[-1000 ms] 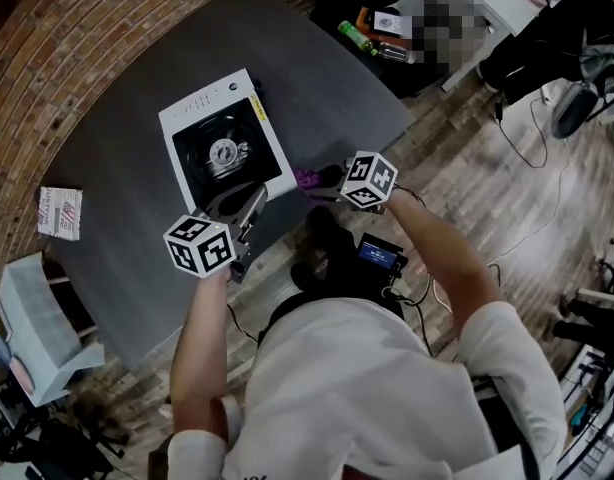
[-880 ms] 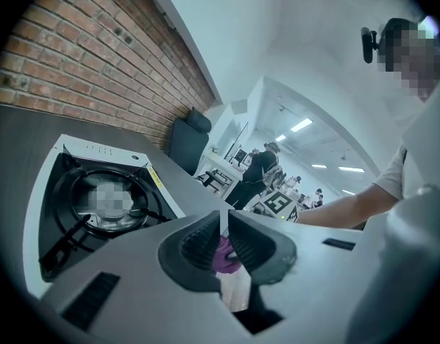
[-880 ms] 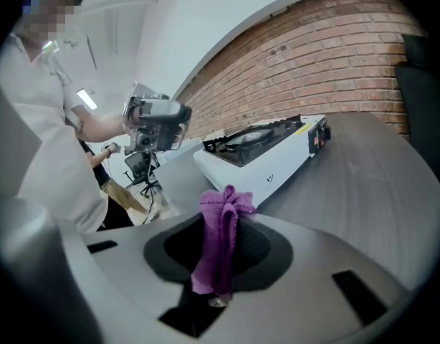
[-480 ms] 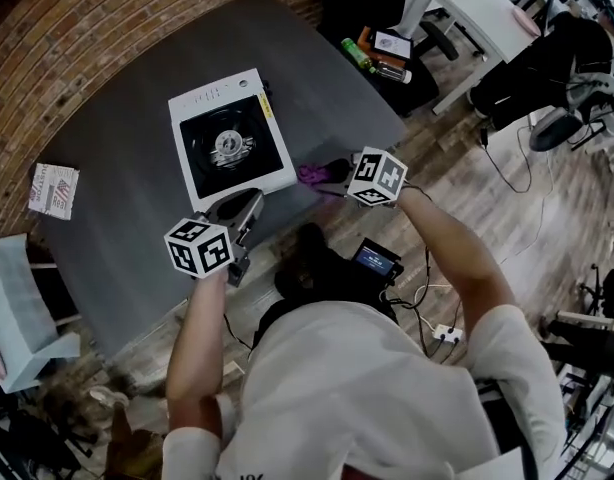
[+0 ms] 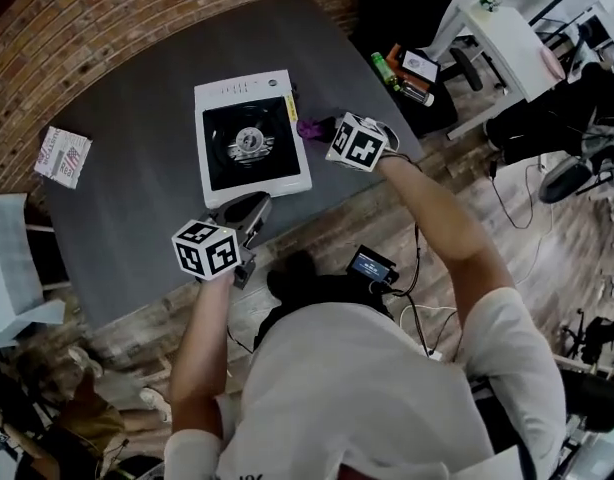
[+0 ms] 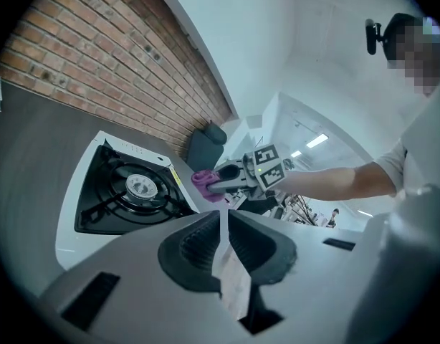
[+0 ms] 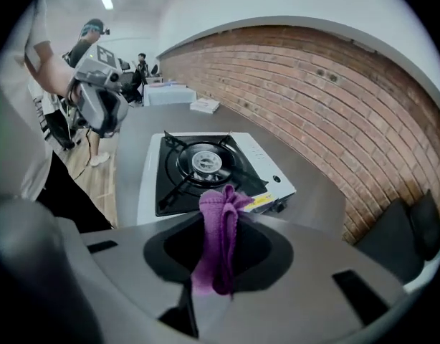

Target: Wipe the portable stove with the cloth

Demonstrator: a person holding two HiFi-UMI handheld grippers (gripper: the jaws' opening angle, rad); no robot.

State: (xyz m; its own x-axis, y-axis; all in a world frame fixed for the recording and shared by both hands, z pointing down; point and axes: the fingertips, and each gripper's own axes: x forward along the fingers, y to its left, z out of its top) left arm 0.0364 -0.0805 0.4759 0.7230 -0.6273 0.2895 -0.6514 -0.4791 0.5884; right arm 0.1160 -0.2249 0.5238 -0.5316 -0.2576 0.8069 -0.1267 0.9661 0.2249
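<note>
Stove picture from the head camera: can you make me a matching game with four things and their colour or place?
Things:
1. portable stove
2. cloth
3. right gripper
4. packet

Matches:
A. purple
B. shut on the cloth, beside the stove
C. white with a black top
D. alone near the left end of the table

Pairs: 1-C, 2-A, 3-B, 4-D

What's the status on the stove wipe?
Right tongs shut on cloth, beside stove's right edge. Left tongs shut, empty, short of stove's near edge. Nothing on stove.
</note>
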